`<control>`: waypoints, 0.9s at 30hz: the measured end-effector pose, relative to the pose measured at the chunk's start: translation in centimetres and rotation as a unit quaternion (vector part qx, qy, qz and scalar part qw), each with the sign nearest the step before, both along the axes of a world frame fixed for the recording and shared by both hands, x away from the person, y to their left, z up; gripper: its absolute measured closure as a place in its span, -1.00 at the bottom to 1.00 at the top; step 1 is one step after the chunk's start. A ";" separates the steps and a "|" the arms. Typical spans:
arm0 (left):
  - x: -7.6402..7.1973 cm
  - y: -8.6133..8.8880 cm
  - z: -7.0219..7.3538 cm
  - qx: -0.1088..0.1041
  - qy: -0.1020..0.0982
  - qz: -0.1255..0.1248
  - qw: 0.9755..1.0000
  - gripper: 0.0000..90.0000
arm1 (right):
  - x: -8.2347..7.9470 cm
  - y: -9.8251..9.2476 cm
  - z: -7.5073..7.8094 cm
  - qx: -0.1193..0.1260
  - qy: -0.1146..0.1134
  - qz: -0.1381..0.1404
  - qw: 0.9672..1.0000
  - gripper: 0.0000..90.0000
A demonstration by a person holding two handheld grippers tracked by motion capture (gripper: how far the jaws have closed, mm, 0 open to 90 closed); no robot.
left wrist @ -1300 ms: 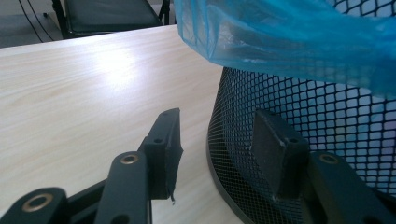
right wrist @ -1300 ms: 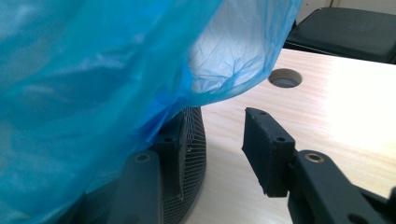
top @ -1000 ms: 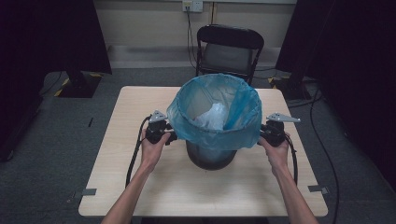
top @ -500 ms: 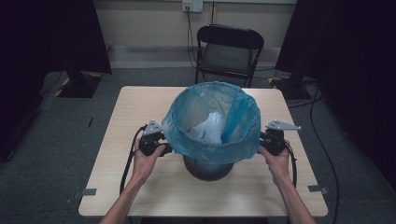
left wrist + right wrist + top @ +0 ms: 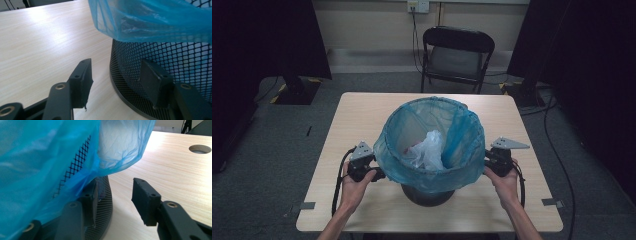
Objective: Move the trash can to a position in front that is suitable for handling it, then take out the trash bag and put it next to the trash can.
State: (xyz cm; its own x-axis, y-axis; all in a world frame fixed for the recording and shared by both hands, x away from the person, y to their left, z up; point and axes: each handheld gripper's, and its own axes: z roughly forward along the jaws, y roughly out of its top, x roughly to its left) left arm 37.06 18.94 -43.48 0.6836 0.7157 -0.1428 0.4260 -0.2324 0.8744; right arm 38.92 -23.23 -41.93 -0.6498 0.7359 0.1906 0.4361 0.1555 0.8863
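Blue, thin, crinkled plastic forms the bin liner (image 5: 432,145), its mouth spread wide and its rim folded down over a round black wire-mesh basket (image 5: 428,192) that stands at the centre of the high view, on the pale wood-grain desk (image 5: 357,115). Inside the liner lies a crumpled white plastic bag (image 5: 428,150) with a bit of red beside it. In the left gripper view the mesh (image 5: 160,57) shows as fine diamond lattice with a solid hoop at its base, the liner's hem (image 5: 150,22) hanging over it at the top of the frame.

The left hand-held gripper (image 5: 362,167) sits at the liner's lower left edge, the right hand-held gripper (image 5: 501,159) at its right edge, each gripped by a hand coming up from the bottom of the frame. Both have their jaws spread wide and hold nothing: the left's stand apart in front of the basket wall, while one of the right's jaws lies against the mesh under the drooping liner.

Compared with half a second ago, the liner's mouth is stretched wider and the hands are further apart.

A black folding chair (image 5: 457,52) stands beyond the desk.
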 end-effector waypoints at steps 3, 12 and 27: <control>-0.4 0.3 -0.1 -0.005 0.000 -0.007 1.000 -0.01 | -0.5 0.1 0.0 0.000 0.004 0.009 1.000 0.24; -0.2 0.7 -0.1 -0.016 0.013 0.002 1.000 -0.39 | -0.9 -0.2 0.5 -0.013 0.008 -0.011 1.000 -0.19; -1.1 2.2 3.9 -0.043 -0.043 0.026 0.998 -0.32 | -2.3 -2.1 4.4 0.006 -0.044 -0.023 0.999 -0.29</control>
State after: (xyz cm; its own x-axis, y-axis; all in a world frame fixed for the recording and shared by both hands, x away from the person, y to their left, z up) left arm 35.92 21.13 -39.62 0.6590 0.7378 -0.1464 0.3573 -0.1357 0.9241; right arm 36.59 -25.35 -37.49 -0.6300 0.7632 0.1434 0.3622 0.1254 0.9236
